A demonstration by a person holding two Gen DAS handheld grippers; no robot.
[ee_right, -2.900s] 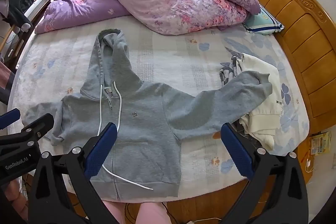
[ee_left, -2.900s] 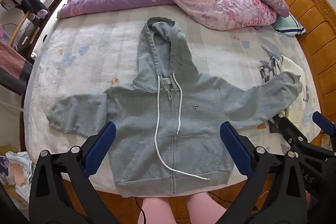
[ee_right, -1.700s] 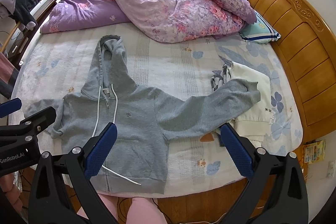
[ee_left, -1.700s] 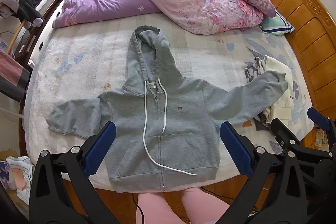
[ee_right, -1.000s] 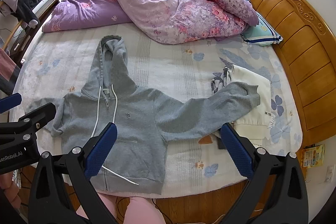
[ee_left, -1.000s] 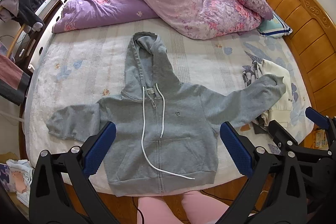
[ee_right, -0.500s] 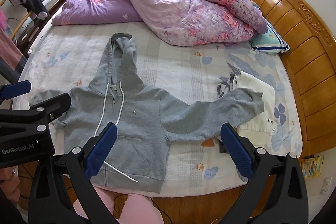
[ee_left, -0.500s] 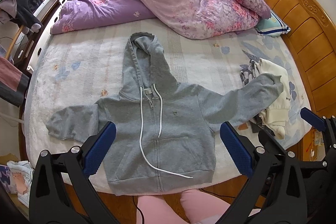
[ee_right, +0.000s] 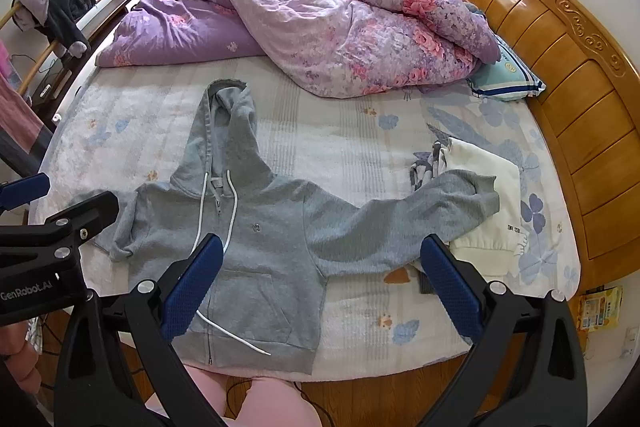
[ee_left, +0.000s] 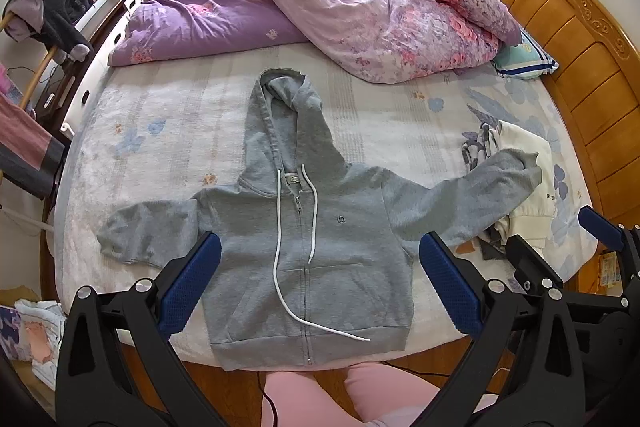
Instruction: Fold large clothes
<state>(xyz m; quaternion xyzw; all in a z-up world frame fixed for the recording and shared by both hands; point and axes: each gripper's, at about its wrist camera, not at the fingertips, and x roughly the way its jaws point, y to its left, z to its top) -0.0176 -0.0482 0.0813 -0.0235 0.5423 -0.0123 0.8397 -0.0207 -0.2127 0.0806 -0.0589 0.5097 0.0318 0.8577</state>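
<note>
**Grey zip hoodie spread flat on bed, both claws open above it**

Laid front-up on the pale floral bed sheet (ee_left: pixel 168 131): a grey zip hoodie (ee_left: pixel 320 251), hood pointing to 12 o'clock, hem at the near mattress edge toward 6 o'clock. Zipped shut, white drawstring (ee_left: pixel 280 251) trailing down across the front pocket toward the hem. Left-side sleeve bent short toward 9 o'clock; the other sleeve stretched out toward 3 o'clock, cuff resting on a folded cream garment (ee_right: pixel 486 195).

Left claw (ee_left: pixel 320 283) held above the lower body of the hoodie, blue pads (ee_left: pixel 188 283) spread wide, gripping nothing. Right claw (ee_right: pixel 320 283) likewise wide open and empty, hanging over the hem and the sheet beside it.

Bunched at 12 o'clock: a purple floral quilt (ee_left: pixel 360 15). At 3 o'clock, a wooden headboard (ee_left: pixel 576 39) with a striped pillow (ee_right: pixel 506 79) against it. At 9 to 10 o'clock, a rail carrying a dark garment (ee_left: pixel 56 11). Pink-clad knees (ee_left: pixel 360 399) at 6 o'clock.
</note>
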